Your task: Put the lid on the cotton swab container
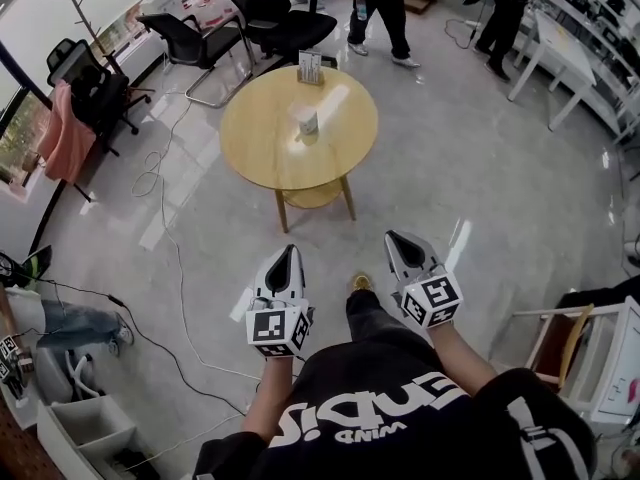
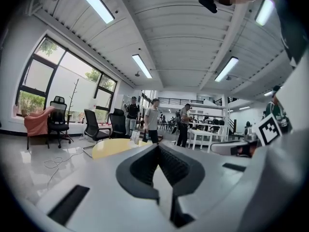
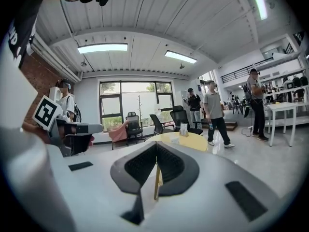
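Observation:
A small whitish cotton swab container (image 1: 307, 121) stands near the middle of a round wooden table (image 1: 260, 153) some way ahead of me. It shows small and pale in the right gripper view (image 3: 175, 139). I cannot make out a separate lid at this distance. My left gripper (image 1: 291, 252) and right gripper (image 1: 393, 237) are held side by side over the floor, well short of the table, pointing toward it. Both are shut with nothing between the jaws, as the left gripper view (image 2: 157, 147) and the right gripper view (image 3: 157, 144) show.
A small upright card stand (image 1: 310, 66) sits at the table's far edge. Black office chairs (image 1: 270, 18) stand behind the table, and people (image 1: 380, 8) stand beyond. Cables (image 1: 165, 258) trail over the floor at left. White desks (image 1: 570, 53) and a chair (image 1: 560, 338) are at right.

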`<control>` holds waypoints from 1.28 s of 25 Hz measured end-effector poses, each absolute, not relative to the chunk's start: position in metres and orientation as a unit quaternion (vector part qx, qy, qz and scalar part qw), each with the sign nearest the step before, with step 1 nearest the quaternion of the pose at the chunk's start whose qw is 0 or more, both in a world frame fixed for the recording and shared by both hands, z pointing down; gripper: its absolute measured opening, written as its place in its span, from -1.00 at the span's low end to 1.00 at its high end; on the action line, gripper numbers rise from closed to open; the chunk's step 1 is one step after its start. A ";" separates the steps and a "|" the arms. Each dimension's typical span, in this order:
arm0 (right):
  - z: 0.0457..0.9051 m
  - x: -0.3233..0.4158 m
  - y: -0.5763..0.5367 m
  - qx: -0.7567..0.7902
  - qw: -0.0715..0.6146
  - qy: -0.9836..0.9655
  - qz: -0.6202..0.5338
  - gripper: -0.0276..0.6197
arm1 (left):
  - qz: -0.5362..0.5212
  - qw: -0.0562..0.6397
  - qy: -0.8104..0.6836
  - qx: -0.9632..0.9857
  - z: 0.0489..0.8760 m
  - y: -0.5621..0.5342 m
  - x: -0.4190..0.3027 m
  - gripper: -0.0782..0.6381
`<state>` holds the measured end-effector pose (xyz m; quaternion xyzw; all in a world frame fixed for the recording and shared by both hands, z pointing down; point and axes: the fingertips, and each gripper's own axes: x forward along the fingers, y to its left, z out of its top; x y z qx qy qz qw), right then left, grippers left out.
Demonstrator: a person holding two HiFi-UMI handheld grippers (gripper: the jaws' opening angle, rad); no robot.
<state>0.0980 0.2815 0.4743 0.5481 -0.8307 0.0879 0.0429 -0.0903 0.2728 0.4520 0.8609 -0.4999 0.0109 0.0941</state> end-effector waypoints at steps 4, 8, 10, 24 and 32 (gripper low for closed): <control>0.472 0.102 0.244 0.539 0.039 -0.836 0.090 -0.91 | 0.016 0.091 -0.500 0.861 0.449 0.240 -0.081 -0.76; 0.469 0.106 0.211 0.526 0.039 -0.845 0.088 -0.91 | 0.019 0.090 -0.507 0.857 0.447 0.210 -0.074 -0.75; 0.468 0.112 0.196 0.522 0.037 -0.848 0.086 -0.91 | 0.019 0.091 -0.511 0.854 0.448 0.197 -0.067 -0.75; 0.463 0.152 0.095 0.461 0.047 -0.882 0.087 -0.91 | 0.001 0.098 -0.564 0.820 0.437 0.110 -0.027 -0.75; 0.475 0.137 0.056 0.443 0.052 -0.890 0.100 -0.91 | 0.008 0.100 -0.576 0.811 0.445 0.072 -0.039 -0.75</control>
